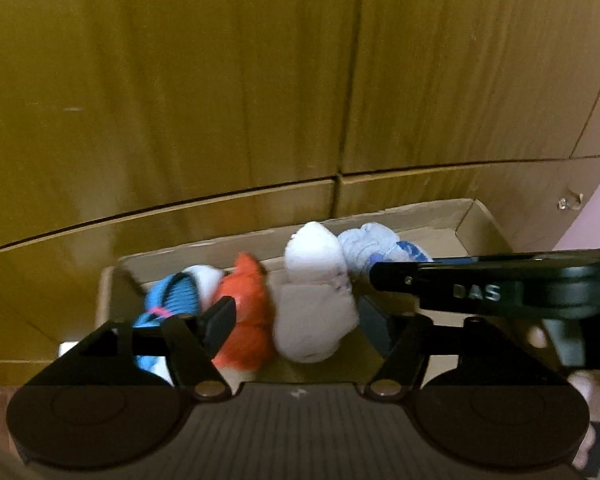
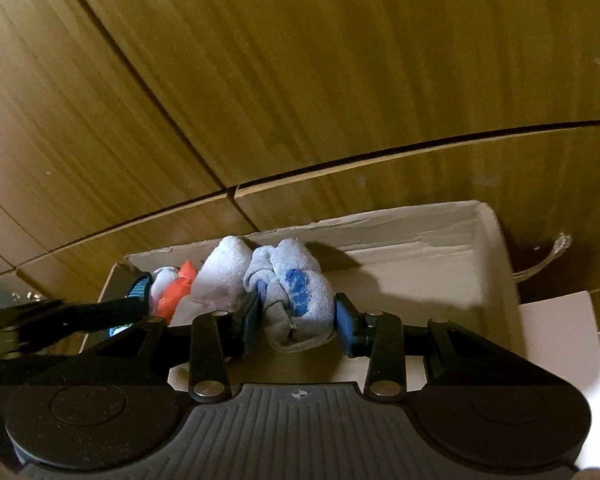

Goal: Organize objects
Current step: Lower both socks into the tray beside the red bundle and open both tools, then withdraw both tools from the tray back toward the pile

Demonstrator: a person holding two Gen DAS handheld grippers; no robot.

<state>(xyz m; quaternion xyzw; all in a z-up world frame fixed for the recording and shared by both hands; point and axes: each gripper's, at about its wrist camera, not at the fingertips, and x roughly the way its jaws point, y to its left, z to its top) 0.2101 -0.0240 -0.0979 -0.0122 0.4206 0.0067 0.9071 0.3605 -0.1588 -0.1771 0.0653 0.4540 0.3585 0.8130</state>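
Note:
An open cardboard box point(image 1: 476, 220) point(image 2: 420, 248) holds a row of rolled sock bundles. From left in the left wrist view: a blue and white bundle point(image 1: 176, 292), an orange bundle point(image 1: 248, 312), a white bundle point(image 1: 314, 296) and a pale grey bundle with blue patches point(image 1: 380, 246). My left gripper point(image 1: 300, 316) is open, its fingers standing either side of the orange and white bundles. My right gripper point(image 2: 298, 314) has its blue pads on both sides of the grey and blue bundle point(image 2: 296, 300), over the box. The white bundle point(image 2: 224, 276) and the orange bundle point(image 2: 176, 292) lie to its left.
Yellow-brown wooden cabinet doors point(image 1: 180, 100) point(image 2: 340, 60) rise right behind the box. A metal hook point(image 1: 570, 200) sits on the cabinet at the right. The right half of the box floor point(image 2: 420, 280) is bare cardboard. A white sheet point(image 2: 560, 340) lies at the right.

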